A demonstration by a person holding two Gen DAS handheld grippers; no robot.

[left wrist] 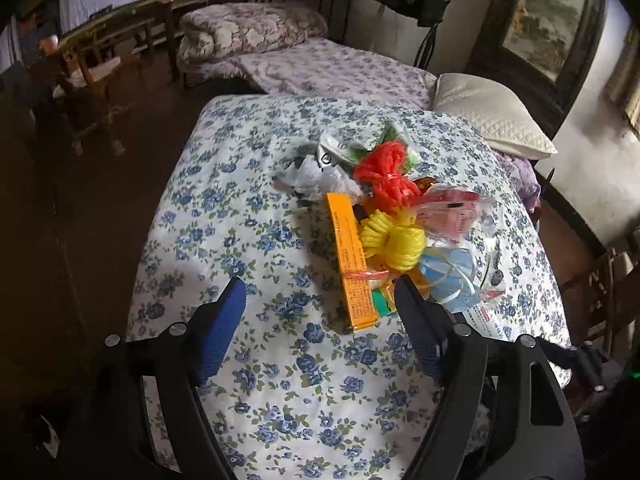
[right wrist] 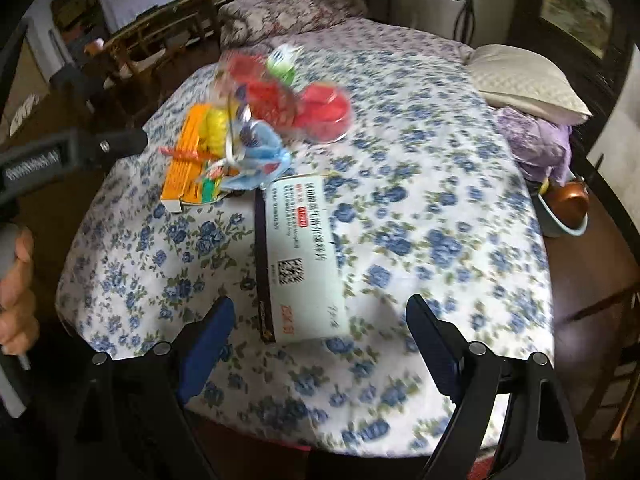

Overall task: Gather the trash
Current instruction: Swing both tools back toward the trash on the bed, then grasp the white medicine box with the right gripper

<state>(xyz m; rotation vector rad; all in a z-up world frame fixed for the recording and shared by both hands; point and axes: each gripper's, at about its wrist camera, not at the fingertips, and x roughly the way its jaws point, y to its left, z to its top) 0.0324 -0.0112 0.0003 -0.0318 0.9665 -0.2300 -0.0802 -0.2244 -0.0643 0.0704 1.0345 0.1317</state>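
Note:
A heap of trash lies on the flowered bed cover [left wrist: 260,380]: an orange carton [left wrist: 352,260], a yellow net bundle [left wrist: 394,240], a red net bundle [left wrist: 384,172], a crumpled white bag [left wrist: 316,176], a blue face mask [left wrist: 448,272] and a clear wrapper [left wrist: 452,212]. My left gripper [left wrist: 320,292] is open and empty, just short of the carton's near end. In the right wrist view a white box [right wrist: 304,256] lies nearest, with the carton [right wrist: 186,160], the mask [right wrist: 260,160] and red pieces [right wrist: 320,108] beyond. My right gripper [right wrist: 320,312] is open and empty, its fingers either side of the box's near end.
A cream pillow [left wrist: 492,116] lies at the bed's far right. A second bed with a folded quilt [left wrist: 248,32] stands behind. Wooden chairs [left wrist: 88,76] stand at the far left. A bowl [right wrist: 564,212] sits on a dark table at the right. The left hand and handle [right wrist: 24,208] show at left.

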